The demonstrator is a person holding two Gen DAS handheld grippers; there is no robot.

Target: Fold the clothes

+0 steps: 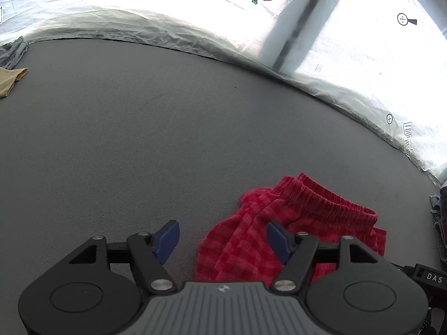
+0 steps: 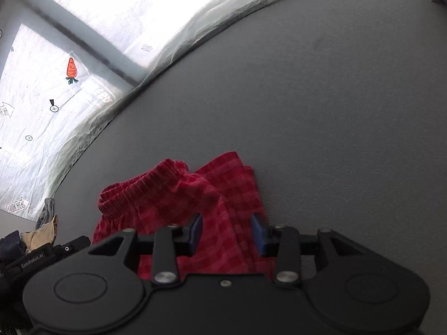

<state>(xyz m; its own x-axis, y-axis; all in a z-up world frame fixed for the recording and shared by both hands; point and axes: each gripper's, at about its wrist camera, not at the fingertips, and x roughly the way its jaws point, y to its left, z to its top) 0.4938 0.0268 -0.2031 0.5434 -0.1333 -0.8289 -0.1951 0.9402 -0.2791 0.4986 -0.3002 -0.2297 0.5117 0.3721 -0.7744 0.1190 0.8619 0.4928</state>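
1. The red checked shorts (image 1: 282, 229) lie crumpled on the grey surface (image 1: 156, 139), low and right of centre in the left view, low and centre in the right view.
2. I judge them light, limp and not slippery; they will sag from any single hold, so two holds spread along one edge should serve best.
3. The gathered waistband (image 1: 329, 203) is the thickest, firmest part and looks the best place to pinch, one claw near each end.
4. The left claw (image 1: 222, 240) stands apart, holding nothing; one blue pad overlaps the cloth in the picture, though contact cannot be told.
5. The right claw (image 2: 226, 233) is also apart, with fabric showing between its pads but not pinched, as far as the blur allows.
6. Only the left view shows the waistband's full run and grey and tan clothes (image 1: 12, 64) at upper left.
7. Only the right view shows a leg hem (image 2: 237, 167) spread toward centre and a heap of clothes (image 2: 42, 231) at lower left.
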